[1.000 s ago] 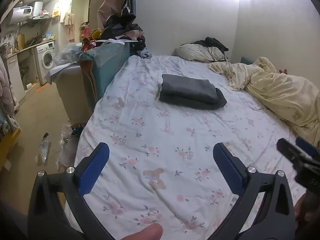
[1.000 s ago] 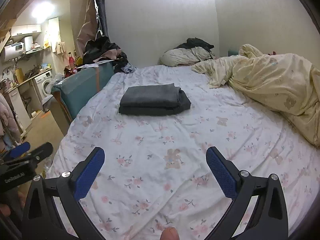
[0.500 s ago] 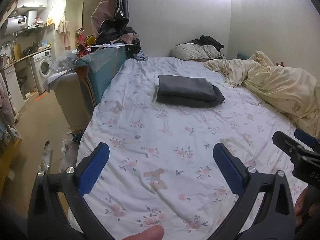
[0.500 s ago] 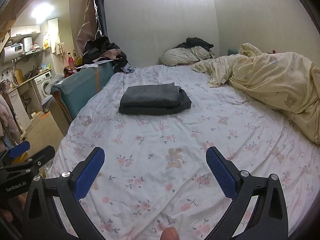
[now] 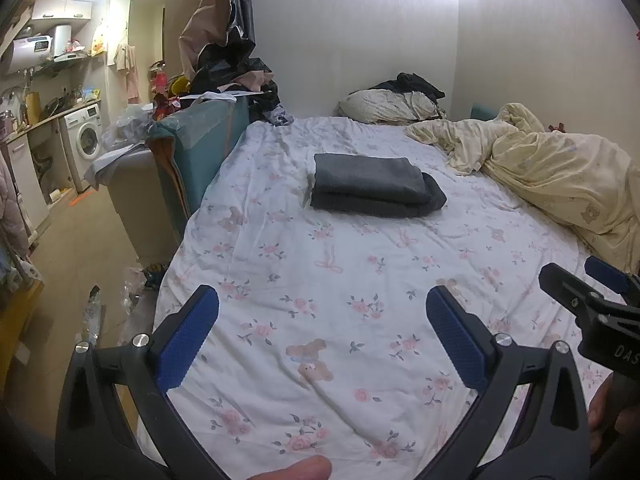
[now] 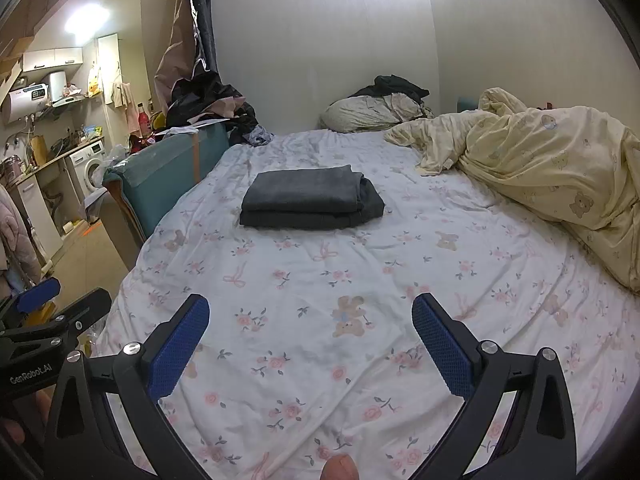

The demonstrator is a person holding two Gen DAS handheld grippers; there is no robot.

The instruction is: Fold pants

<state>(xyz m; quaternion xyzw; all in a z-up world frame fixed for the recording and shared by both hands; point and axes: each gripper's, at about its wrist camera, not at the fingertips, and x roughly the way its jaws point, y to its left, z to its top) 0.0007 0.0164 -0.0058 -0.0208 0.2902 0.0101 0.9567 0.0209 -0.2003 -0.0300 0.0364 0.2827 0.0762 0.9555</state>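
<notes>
Both tongs, left (image 5: 322, 330) and right (image 6: 310, 334), hung spread wide and empty above the bed (image 5: 360, 280). Well ahead lay the pants (image 6: 308, 200), a folded grey stack mid-mattress. Soft, limp and light, they would likely lift best pinched at the thick folded edge.

White lettering "GenRobot.AI" runs along the black body of the left tongs (image 6: 38, 302), seen at the left edge of the right wrist view. In the left wrist view, the black body of the right tongs (image 5: 588, 284) carries white letters "DAS", cut off by the frame edge. The water heater's (image 6: 28, 100) display is too small to read.
</notes>
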